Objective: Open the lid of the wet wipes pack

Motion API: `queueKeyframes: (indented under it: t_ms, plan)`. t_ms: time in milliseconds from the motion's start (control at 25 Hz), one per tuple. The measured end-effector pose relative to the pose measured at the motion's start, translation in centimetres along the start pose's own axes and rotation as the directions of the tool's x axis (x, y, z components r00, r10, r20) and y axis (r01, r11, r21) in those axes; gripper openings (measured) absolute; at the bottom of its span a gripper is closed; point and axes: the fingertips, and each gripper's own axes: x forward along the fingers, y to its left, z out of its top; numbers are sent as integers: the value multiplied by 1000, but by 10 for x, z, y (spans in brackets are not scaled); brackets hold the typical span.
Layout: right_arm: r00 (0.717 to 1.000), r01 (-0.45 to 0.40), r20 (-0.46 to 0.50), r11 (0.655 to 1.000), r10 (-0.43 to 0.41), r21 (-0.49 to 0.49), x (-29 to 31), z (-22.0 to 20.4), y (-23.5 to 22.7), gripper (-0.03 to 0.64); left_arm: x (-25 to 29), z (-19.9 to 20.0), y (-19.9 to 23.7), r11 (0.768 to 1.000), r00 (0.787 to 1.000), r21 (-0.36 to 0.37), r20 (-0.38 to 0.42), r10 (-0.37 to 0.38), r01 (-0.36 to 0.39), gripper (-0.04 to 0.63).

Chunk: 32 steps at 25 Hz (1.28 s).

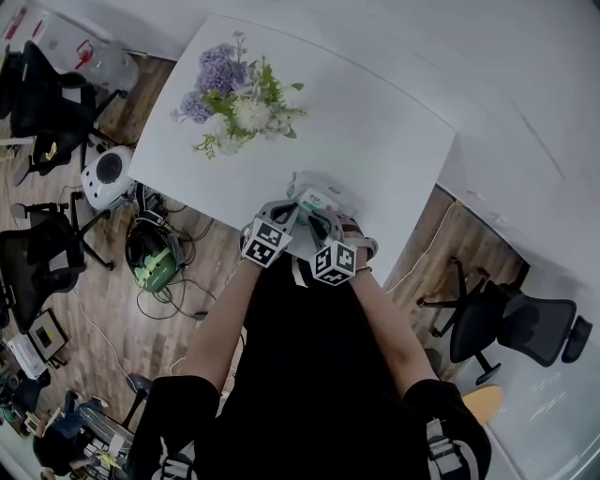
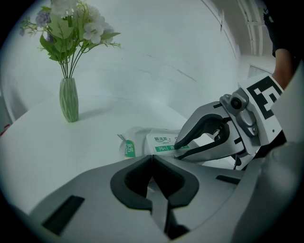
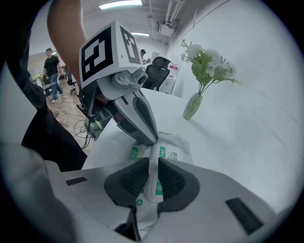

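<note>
Pinches lid (image 3: 156, 184) in right tongs (image 3: 153, 161), pins wet wipes pack (image 2: 161, 142) with shut left tongs (image 2: 152, 157); risks hoisting whole pack once unpinned.

Wood floor (image 1: 211, 248), black chair (image 1: 511, 328) (office)

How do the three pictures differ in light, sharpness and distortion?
Head view: even light, sharp, table edges bowed by the wide lens. Left gripper view: dim, bluish, black corners, a soft shadow beside the vase. Right gripper view: brighter, ceiling lamp glaring at top, lid between the fingers slightly soft.
</note>
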Motion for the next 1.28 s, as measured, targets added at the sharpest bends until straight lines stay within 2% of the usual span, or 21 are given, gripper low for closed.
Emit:
queueKeyframes:
  t_ms: [440, 1280]
  plan:
    - [1000, -14, 1, 1000, 14, -6, -4, 2, 0, 66, 0, 1, -1, 1000, 1000, -7, -7, -3, 3, 21]
    - [1000, 4, -9, 1000, -4, 8, -6, 7, -1, 57, -3, 4, 0, 999, 999, 24, -14, -31, 32, 21]
